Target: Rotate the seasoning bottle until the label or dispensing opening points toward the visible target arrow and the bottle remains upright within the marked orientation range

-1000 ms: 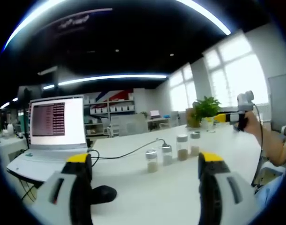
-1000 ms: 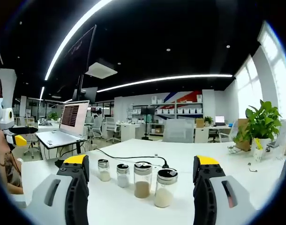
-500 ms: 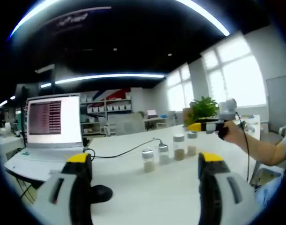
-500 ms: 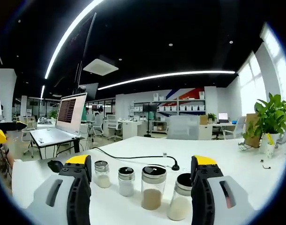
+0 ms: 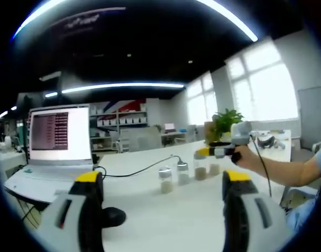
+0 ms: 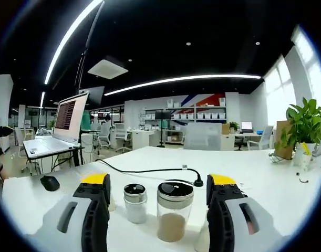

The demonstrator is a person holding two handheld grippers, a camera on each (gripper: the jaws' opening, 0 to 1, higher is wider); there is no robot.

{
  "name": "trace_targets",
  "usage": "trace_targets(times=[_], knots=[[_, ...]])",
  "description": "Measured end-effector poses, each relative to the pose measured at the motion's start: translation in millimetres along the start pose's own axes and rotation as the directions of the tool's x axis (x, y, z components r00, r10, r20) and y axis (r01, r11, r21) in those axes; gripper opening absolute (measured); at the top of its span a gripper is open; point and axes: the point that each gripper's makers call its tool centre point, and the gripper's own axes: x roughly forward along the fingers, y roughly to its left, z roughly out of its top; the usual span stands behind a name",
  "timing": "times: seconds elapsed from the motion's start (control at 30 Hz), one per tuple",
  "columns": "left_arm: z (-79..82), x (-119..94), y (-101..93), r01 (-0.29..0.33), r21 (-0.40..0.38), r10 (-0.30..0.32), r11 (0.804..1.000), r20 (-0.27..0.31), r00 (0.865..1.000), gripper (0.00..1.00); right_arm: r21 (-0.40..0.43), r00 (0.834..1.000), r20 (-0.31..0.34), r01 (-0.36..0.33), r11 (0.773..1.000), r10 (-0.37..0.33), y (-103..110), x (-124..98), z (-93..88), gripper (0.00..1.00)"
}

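Between the right gripper's (image 6: 156, 197) open jaws, two bottles (image 6: 173, 216).

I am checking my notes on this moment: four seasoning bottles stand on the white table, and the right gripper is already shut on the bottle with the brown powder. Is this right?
Not quite. In the right gripper view, the right gripper is open: its jaws stand on either side of the brown-powder bottle without touching it. The white table is right; the left gripper view shows the four bottles.

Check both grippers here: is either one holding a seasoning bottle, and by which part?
Nothing is held. The right gripper is open, its fingers flanking two seasoning bottles without touching. The left gripper is open over bare table.
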Motion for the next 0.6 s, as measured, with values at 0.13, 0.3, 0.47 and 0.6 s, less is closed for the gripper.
trace_targets(times=[0.13, 0.3, 0.47, 0.6], knots=[[0.6, -0.9, 0.4, 0.001, -0.002, -0.001, 1.000, 0.003, 1.000, 1.00, 0.007, 1.000, -0.001, 0.023, 1.000, -0.023, -1.0, 10.8, -1.6, 0.68], [1.7, -1.4, 1.3, 0.001, -0.005, -0.001, 1.000, 0.008, 1.000, 1.00, -0.024, 0.998, -0.001, 0.064, 0.998, -0.064, -5.5, 18.4, -3.4, 0.61], [2.7, -1.2, 1.3, 0.006, -0.007, -0.006, 1.000, 0.012, 1.000, 1.00, -0.030, 0.996, -0.016, 0.092, 0.995, -0.093, -9.1, 22.5, -9.8, 0.60], [3.6, -1.2, 2.0, 0.006, -0.009, -0.006, 1.000, 0.015, 1.000, 1.00, -0.034, 0.993, -0.030, 0.114, 0.993, -0.115, -14.7, 25.7, -16.7, 0.56]])
